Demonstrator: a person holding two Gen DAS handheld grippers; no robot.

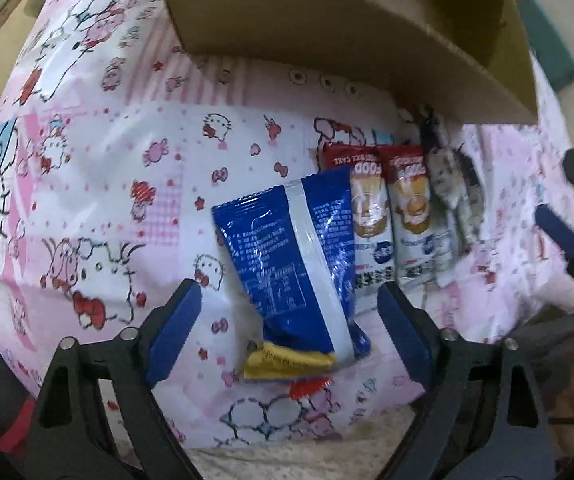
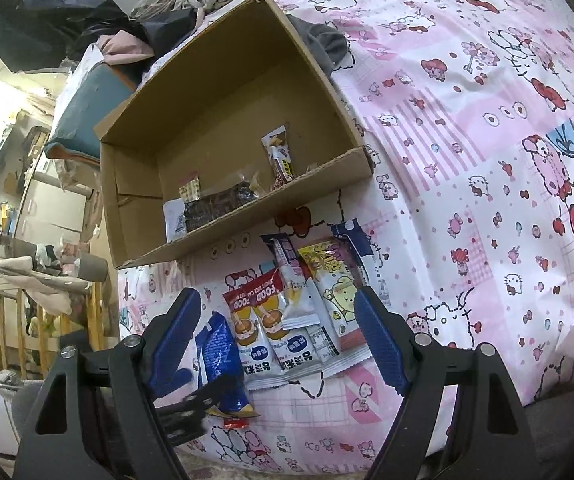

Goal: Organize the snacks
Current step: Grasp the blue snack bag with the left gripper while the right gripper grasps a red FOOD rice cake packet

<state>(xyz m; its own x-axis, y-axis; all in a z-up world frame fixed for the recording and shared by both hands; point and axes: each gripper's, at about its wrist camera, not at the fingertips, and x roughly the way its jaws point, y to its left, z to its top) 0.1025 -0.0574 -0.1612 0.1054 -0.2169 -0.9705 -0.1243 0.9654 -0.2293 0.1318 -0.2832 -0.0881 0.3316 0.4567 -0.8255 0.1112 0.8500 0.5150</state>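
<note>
A blue snack packet (image 1: 291,256) lies on the pink cartoon sheet (image 1: 107,184), on top of a yellow packet (image 1: 287,364). My left gripper (image 1: 287,320) is open, its fingers on either side of the blue packet's lower end. Two red-topped rice cake packets (image 1: 387,208) lie to its right. A cardboard box (image 2: 223,128) stands behind, with a few snacks inside (image 2: 215,200). My right gripper (image 2: 279,336) is open and empty above the row of packets (image 2: 287,320). The blue packet also shows in the right wrist view (image 2: 219,360), with the left gripper's tip (image 2: 191,400) beside it.
A yellow cartoon packet (image 2: 335,292) and dark-topped packets (image 2: 287,256) lie in the row before the box. Clothes (image 2: 127,48) and a teal cushion (image 2: 87,112) lie behind the box. A wooden rack (image 2: 19,312) and room clutter stand left of the bed.
</note>
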